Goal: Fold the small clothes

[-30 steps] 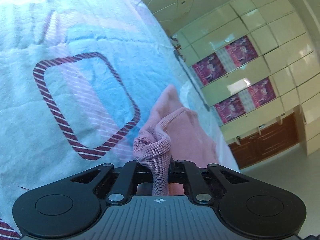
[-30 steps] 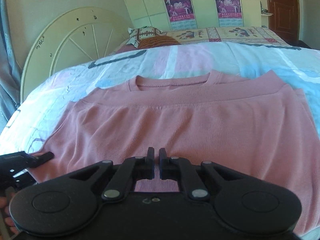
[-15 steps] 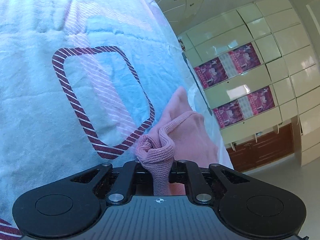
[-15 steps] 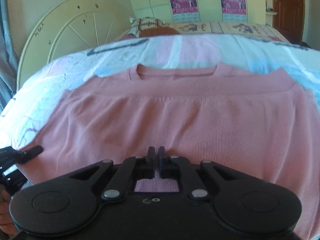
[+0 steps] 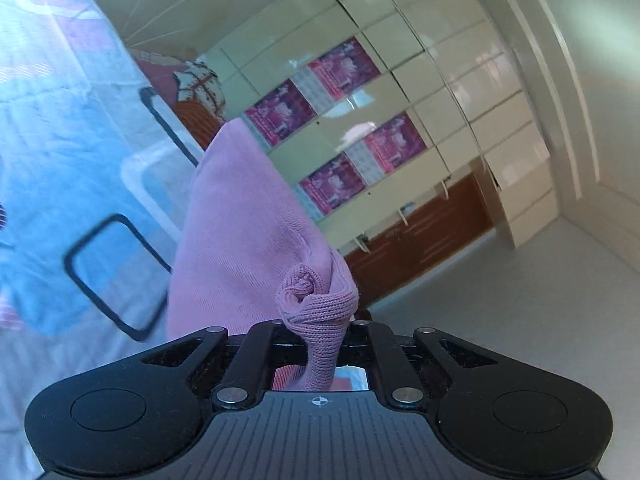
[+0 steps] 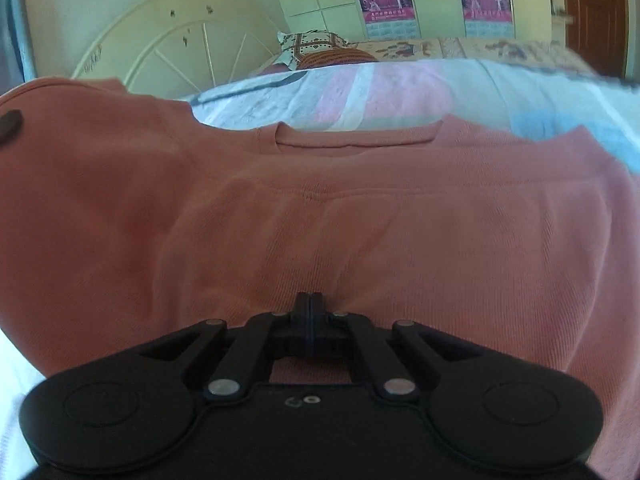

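Observation:
A pink knit top (image 6: 360, 220) lies spread on the bed, neckline toward the headboard. My left gripper (image 5: 320, 322) is shut on a bunched corner of the pink top (image 5: 240, 232) and holds it lifted off the bedspread, so the cloth hangs in a raised fold. In the right wrist view this lifted side rises at the left, with a left fingertip (image 6: 10, 124) showing over it. My right gripper (image 6: 310, 300) is shut, its tips pressed into the top's near edge; whether cloth is pinched between them cannot be told.
The bed has a light blue, pink and white patterned bedspread (image 5: 60, 140). A cream headboard (image 6: 180, 48) and a pillow (image 6: 312, 46) stand at the far end. Cream wardrobes with purple posters (image 5: 352, 136) and open floor (image 5: 520, 300) lie to the right.
My left gripper has lifted the pinched corner up and swung it over, so the top's left side now stands raised. My right gripper closed fully on the near edge.

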{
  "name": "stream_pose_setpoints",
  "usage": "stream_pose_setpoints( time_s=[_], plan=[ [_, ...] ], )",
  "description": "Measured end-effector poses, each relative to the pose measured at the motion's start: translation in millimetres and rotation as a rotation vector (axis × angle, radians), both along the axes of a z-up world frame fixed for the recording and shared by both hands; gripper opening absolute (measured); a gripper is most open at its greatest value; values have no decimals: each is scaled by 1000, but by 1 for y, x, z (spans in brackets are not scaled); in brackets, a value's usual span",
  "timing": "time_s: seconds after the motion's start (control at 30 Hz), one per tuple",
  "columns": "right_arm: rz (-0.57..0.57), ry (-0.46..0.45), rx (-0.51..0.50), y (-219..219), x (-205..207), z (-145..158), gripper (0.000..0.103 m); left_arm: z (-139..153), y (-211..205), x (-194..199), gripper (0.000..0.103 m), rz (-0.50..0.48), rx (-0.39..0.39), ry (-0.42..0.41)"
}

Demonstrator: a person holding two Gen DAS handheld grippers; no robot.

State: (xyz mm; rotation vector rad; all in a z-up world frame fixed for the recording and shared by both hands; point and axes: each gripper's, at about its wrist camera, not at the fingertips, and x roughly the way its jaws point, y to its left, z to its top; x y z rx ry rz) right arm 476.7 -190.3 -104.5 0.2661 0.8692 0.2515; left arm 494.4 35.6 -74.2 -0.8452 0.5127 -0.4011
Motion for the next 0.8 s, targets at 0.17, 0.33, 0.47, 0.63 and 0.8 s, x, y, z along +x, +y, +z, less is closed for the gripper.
stream_pose_setpoints(
  time_s=[0.17, 0.33, 0.47, 0.63, 0.8],
  plan=[
    [-192, -103, 165, -102, -37, 25, 6, 11, -106, 0, 7, -169, 133, -2],
    [-372, -94, 246, -216, -70, 24, 27, -32, -231, -9, 8, -361, 393, 126],
    [-417, -101, 296, -260, -89, 25, 52, -19, -262, -33, 57, -452, 525, 123],
    [-266, -96, 368, -256, -86, 30, 42, 40, -189, -40, 66, -270, 551, -21],
    [-208, -18, 368, -230, -58, 16, 42, 15, -113, 11, 69, -95, 616, 149]
  ],
)
